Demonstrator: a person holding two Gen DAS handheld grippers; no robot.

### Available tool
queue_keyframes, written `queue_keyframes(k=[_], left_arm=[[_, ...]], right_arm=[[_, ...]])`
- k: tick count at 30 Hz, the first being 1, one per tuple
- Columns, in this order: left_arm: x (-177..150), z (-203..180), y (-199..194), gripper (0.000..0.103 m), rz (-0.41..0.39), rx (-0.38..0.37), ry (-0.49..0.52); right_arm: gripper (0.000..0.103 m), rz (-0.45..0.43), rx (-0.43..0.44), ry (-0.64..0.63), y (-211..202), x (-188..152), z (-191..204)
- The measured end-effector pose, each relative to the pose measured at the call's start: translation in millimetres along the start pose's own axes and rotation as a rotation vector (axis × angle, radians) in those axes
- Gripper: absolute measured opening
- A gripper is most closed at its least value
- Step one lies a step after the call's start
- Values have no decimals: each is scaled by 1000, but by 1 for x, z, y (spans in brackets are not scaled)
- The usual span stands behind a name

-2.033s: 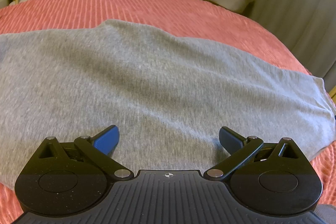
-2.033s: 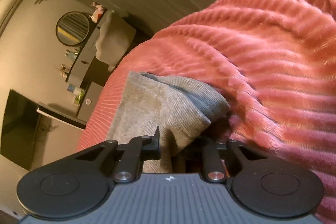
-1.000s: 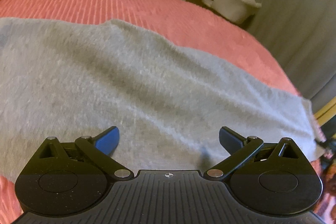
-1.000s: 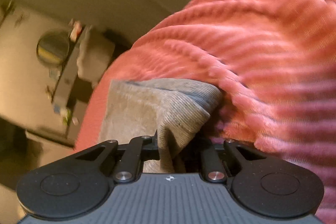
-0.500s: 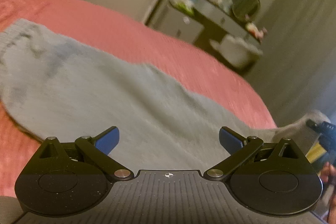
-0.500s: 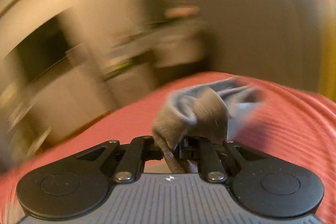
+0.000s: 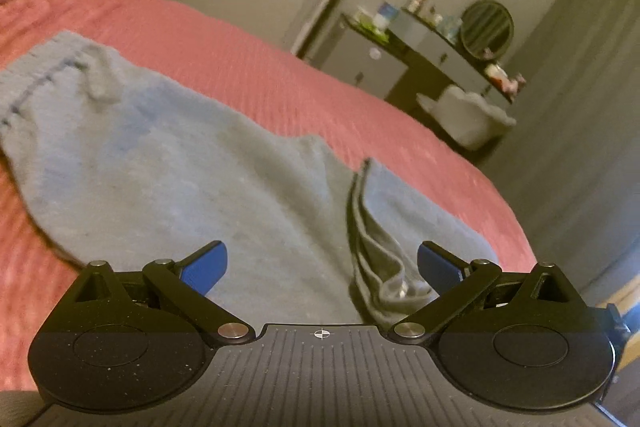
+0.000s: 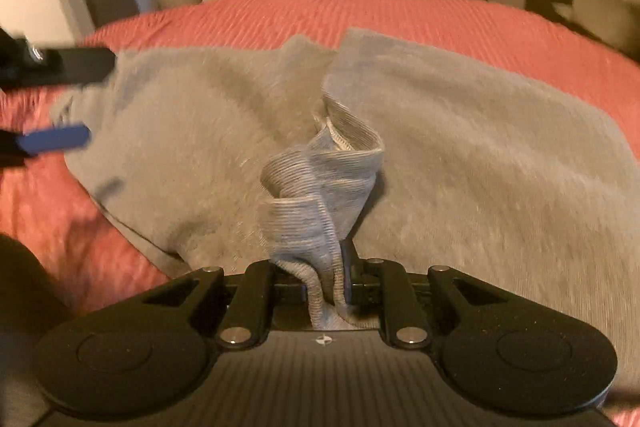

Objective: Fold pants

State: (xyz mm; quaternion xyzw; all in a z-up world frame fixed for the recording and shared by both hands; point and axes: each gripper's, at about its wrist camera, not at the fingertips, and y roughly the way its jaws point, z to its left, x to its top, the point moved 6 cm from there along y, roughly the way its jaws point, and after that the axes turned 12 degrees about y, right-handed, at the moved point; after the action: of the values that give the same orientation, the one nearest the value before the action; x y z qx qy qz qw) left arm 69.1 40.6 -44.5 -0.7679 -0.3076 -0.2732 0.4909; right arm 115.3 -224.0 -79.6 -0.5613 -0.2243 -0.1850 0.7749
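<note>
Grey pants (image 7: 168,163) spread on bed (image 7: 248,67) with pink ribbed cover, one end doubled back over the rest. Right hand-held gripper (image 8: 330,279) clamped narrow on bunched ribbed cuff (image 8: 320,179), cloth pinched between jaws. Left hand-held gripper (image 7: 320,263) spread wide above pants, blue pads (image 7: 204,265) apart, gripping nothing; folded cuff edge just beside its right finger.
</note>
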Motion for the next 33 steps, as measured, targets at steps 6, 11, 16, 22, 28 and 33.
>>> queue_keyframes(k=[6, 11, 16, 22, 28, 33], left_arm=[[-3, -4, 12, 103, 49, -75, 13], [-7, -3, 24, 103, 118, -174, -45], [-12, -24, 54, 103, 250, -301, -111], [-25, -48, 86, 103, 370, -371, -114], [-31, -58, 105, 91, 381, -358, -98], [-34, -62, 102, 60, 358, -322, 33]], right_arm=[[73, 24, 168, 64, -27, -11, 10], [101, -158, 226, 572, -86, -6, -68], [103, -300, 348, 1051, -125, -25, -134], [103, -256, 330, 1162, -113, -41, -140], [103, -268, 325, 1157, -109, -49, -158], [103, -248, 354, 1253, -95, -62, -172]])
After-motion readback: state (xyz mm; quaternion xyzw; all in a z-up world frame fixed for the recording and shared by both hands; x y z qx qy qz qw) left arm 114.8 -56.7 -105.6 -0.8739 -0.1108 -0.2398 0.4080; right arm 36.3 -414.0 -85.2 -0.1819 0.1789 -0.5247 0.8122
